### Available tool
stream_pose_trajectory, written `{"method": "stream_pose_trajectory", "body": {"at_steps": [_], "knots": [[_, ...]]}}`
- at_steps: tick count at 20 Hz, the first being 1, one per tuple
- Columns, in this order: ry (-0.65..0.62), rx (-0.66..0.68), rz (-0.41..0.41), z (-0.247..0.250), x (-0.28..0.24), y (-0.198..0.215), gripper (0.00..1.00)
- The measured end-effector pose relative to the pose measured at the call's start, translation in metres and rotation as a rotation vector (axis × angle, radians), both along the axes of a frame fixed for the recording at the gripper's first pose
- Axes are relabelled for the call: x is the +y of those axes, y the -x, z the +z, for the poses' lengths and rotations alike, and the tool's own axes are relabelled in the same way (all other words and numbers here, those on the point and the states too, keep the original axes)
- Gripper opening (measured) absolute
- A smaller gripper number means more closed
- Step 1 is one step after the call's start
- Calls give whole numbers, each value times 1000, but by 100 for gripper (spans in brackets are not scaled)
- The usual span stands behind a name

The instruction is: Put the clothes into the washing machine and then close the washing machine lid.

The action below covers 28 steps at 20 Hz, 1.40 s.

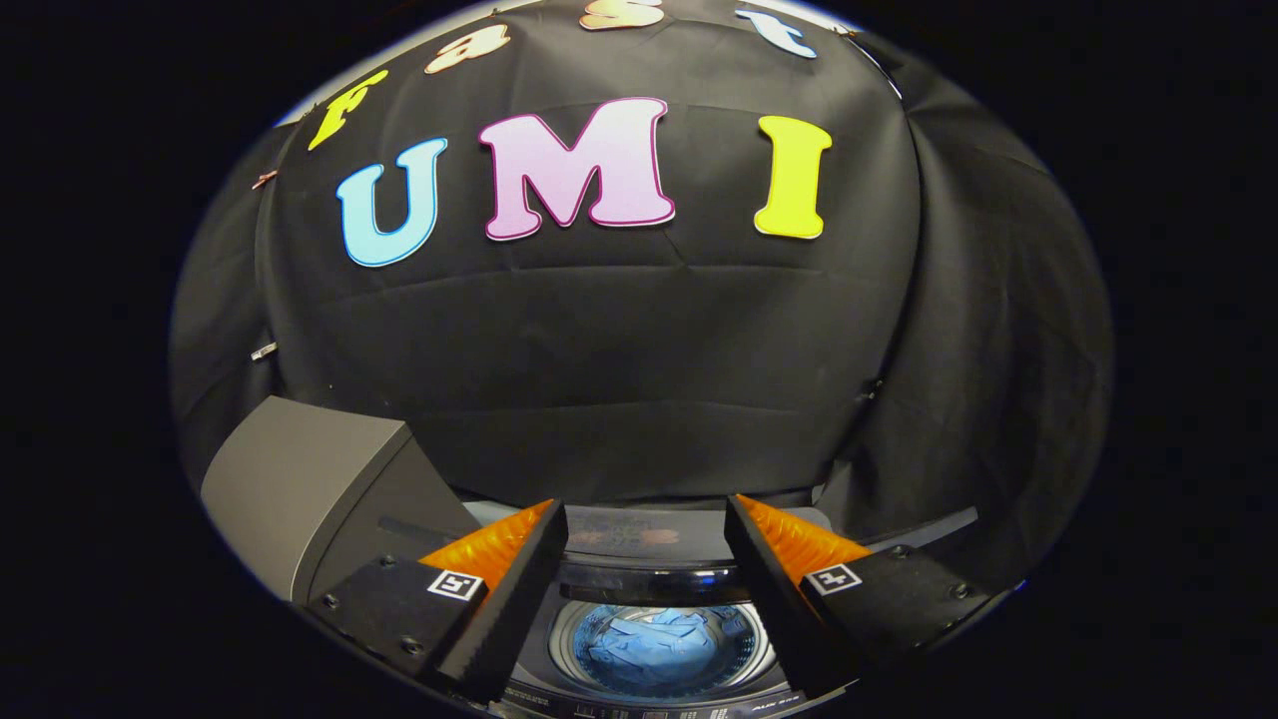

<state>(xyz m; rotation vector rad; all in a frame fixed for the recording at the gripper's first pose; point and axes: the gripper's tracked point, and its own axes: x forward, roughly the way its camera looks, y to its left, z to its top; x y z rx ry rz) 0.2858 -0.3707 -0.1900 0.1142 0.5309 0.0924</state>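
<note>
Blue clothes (659, 649) lie bunched in the washing machine (654, 589) drum at the lower centre of the frame, below and between the gripper's (647, 529) spread, empty fingers. Its lid (300, 479) stands raised at lower left before black cloth.

A black cloth wall (639, 350) hangs across the far side, creased in faint horizontal folds. A grey box-shaped unit (290, 479) stands at the near left.
</note>
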Motion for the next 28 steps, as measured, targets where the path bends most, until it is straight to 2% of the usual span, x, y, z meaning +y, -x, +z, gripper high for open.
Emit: {"method": "stream_pose_trajectory", "body": {"at_steps": [6, 8, 11, 12, 15, 20, 28], "knots": [[-16, 43, 20, -21, 3, 39, 100], [80, 164, 21, -64, -12, 69, 100], [76, 345, 16, -133, -19, 145, 99], [70, 379, 5, -152, -23, 164, 99], [47, 410, -3, -170, -23, 190, 99], [53, 363, 20, -144, -20, 181, 99], [11, 248, -12, -85, -10, 143, 99]]}}
